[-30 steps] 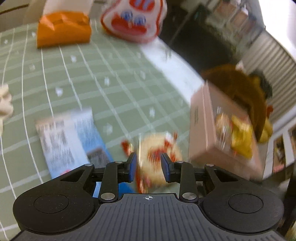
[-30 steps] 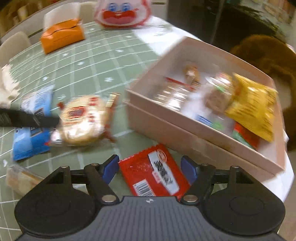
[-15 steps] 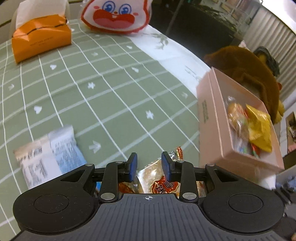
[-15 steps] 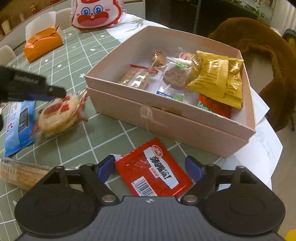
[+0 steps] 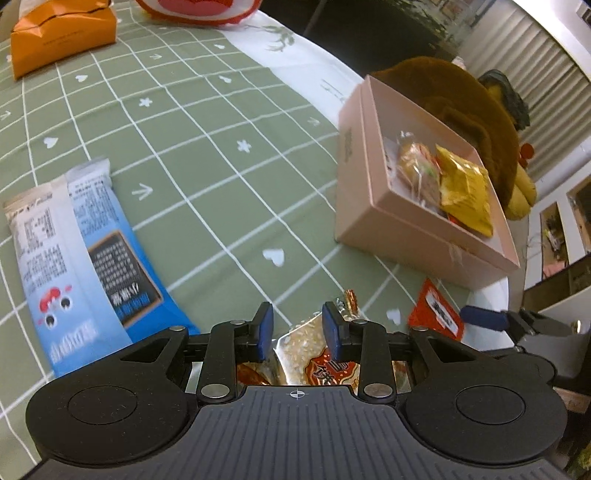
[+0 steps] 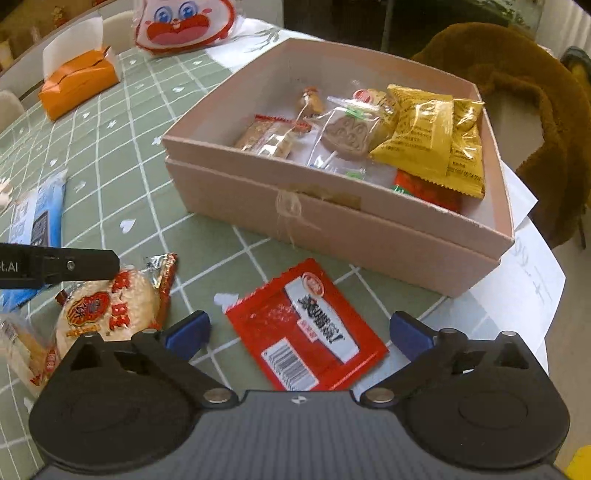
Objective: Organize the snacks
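A pink box (image 6: 369,236) (image 5: 373,206) holds several snacks, with yellow packets (image 6: 436,136) on top. My right gripper (image 6: 299,332) is open, low over a red sachet (image 6: 306,328) that lies on the cloth in front of the box. My left gripper (image 5: 297,326) is open a little way, above a round rice cracker pack (image 5: 314,365) (image 6: 110,306) that lies on the cloth; its arm (image 6: 59,264) shows in the right wrist view. A blue-and-white packet (image 5: 77,240) (image 6: 37,218) lies to the left.
A green checked tablecloth (image 5: 192,122) covers the round table. An orange tissue box (image 6: 77,85) and a red-and-white cartoon bag (image 6: 184,26) stand at the far side. A brown furry chair (image 6: 517,92) stands behind the box. White paper (image 6: 532,266) lies by the table edge.
My left gripper has drawn back and down over the rice cracker pack. My right gripper has moved closer to the red sachet and the box.
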### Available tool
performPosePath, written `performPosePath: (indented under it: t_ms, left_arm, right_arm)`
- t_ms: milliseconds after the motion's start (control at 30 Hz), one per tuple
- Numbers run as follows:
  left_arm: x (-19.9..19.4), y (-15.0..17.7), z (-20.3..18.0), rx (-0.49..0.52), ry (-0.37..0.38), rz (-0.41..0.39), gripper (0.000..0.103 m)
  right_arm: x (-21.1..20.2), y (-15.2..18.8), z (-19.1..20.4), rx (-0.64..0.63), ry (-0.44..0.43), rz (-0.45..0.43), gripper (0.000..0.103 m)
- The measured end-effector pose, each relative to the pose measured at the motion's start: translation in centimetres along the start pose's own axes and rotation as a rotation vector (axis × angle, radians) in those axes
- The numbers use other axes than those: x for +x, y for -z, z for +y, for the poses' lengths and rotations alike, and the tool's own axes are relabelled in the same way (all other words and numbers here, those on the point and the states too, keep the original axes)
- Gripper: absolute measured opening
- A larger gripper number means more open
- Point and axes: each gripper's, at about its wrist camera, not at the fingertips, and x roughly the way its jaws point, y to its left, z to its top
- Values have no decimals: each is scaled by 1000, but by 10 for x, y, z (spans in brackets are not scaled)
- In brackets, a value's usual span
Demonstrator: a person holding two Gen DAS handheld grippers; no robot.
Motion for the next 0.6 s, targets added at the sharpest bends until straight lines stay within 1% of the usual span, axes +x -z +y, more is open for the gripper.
performPosePath:
  t_ms: [67, 200, 233, 300, 333, 367, 400, 500, 600]
  left_arm:
    - [-2, 4, -3, 4, -3, 8, 34]
    - [-5, 12, -9, 13, 9, 30, 34]
    - [-6, 14, -9, 15, 17, 36, 34]
    - [-7, 19, -11, 23, 15, 35, 35]
    - [-8, 20, -10, 27, 8, 29, 40]
    - [-8, 22, -10, 28, -1, 22, 42]
    - [-9, 23, -8, 23, -4, 18, 43]
    - [-11, 25, -4, 6, 6, 25, 43]
    - [-13, 26, -4, 5, 22, 47, 41]
  right_arm:
    - [-3, 5, -1, -4, -5, -5, 103]
    - [-8, 13, -1, 21, 11, -26, 103]
    - [-9, 14, -1, 29, 18, -27, 102]
    - [-13, 16, -2, 49, 20, -36, 96]
    - [-16, 17, -2, 55, 17, -44, 93]
    - [-21, 19, -2, 60, 10, -59, 93]
    - [-26, 21, -1, 63, 4, -80, 93]
    - [-39, 24, 3, 59, -1, -124, 93]
    - [-46, 24, 5, 57, -22, -143, 93]
